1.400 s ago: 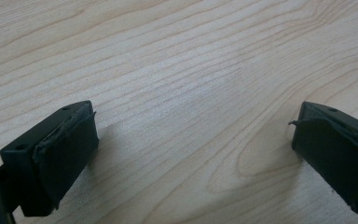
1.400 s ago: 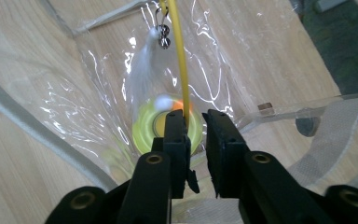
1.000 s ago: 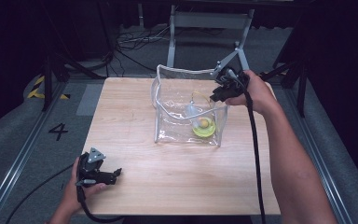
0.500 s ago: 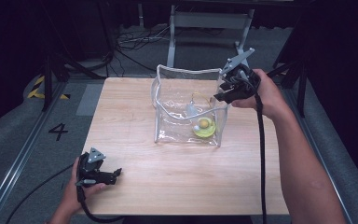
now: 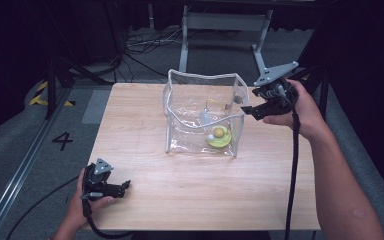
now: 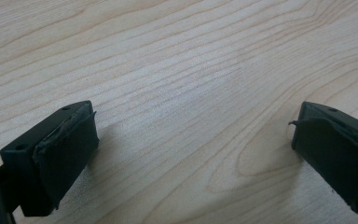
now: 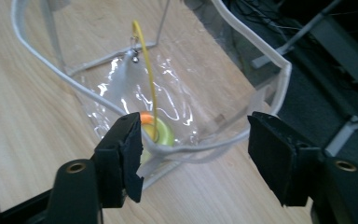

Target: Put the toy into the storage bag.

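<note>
Light wood table (image 5: pixel 190 190), dark room around it. My clear bag (image 5: pixel 202 117) stands upright mid-table, mouth up, yellow-green toy (image 5: pixel 218 136) inside. Right gripper (image 5: pixel 254 111) gapes empty beside its rim; left gripper (image 5: pixel 125 186) rests wide open near me.

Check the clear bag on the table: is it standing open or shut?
Open. The clear bag stands upright with its white rim spread wide, a yellow toy lying on its bottom. The right gripper, jaws apart, hovers beside the rim.

bag (image 5: pixel 190 125): clear, white trim | toy (image 5: pixel 219 136): yellow-green, orange centre | table (image 5: pixel 145 120): pale wood grain | tools: black
</note>
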{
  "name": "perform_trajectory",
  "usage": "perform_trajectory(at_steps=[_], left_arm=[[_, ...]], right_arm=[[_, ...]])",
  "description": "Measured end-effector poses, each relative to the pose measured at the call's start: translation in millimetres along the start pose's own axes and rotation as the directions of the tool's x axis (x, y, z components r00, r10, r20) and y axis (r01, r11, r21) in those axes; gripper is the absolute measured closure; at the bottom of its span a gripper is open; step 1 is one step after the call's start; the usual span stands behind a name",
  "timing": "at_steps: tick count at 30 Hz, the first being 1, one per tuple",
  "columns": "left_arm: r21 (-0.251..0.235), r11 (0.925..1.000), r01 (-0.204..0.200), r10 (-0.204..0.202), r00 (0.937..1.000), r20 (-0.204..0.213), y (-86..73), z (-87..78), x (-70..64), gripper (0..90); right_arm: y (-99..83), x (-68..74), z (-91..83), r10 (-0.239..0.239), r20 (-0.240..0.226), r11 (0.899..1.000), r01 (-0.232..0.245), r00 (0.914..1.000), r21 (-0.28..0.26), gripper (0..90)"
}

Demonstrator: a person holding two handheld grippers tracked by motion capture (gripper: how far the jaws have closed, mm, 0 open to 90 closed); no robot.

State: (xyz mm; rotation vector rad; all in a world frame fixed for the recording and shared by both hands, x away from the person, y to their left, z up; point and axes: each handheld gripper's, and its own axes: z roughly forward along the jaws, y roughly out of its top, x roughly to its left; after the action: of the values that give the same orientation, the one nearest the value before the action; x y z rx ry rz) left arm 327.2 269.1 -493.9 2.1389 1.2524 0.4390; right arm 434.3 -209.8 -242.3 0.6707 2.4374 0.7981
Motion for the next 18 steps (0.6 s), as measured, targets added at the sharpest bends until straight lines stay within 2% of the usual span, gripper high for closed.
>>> perform_trajectory(at_steps=[5,8,16,18], left_arm=[[0.005,1.0000,-0.002,0.002,1.0000,0.008,0.0,-0.2,0.4,0.5],[0.005,1.0000,-0.002,0.002,1.0000,0.006,0.0,-0.2,0.4,0.5],[0.005,1.0000,-0.001,0.001,1.0000,0.005,-0.1,-0.3,0.3,0.5],[0.005,1.0000,-0.001,0.001,1.0000,0.006,-0.1,-0.3,0.3,0.5]], right_arm=[[-16.3,-0.2,-8.9,-0.005,0.010,1.000,0.005,0.9999,-0.020,30.1],[-27.2,1.0,-12.8,-0.001,0.038,1.000,0.002,0.9993,-0.024,29.1],[-48.1,3.2,-15.1,0.001,0.078,0.999,0.002,0.9970,-0.034,26.5],[-54.3,4.5,-14.5,-0.005,0.089,1.000,0.007,0.9960,-0.022,25.4]])
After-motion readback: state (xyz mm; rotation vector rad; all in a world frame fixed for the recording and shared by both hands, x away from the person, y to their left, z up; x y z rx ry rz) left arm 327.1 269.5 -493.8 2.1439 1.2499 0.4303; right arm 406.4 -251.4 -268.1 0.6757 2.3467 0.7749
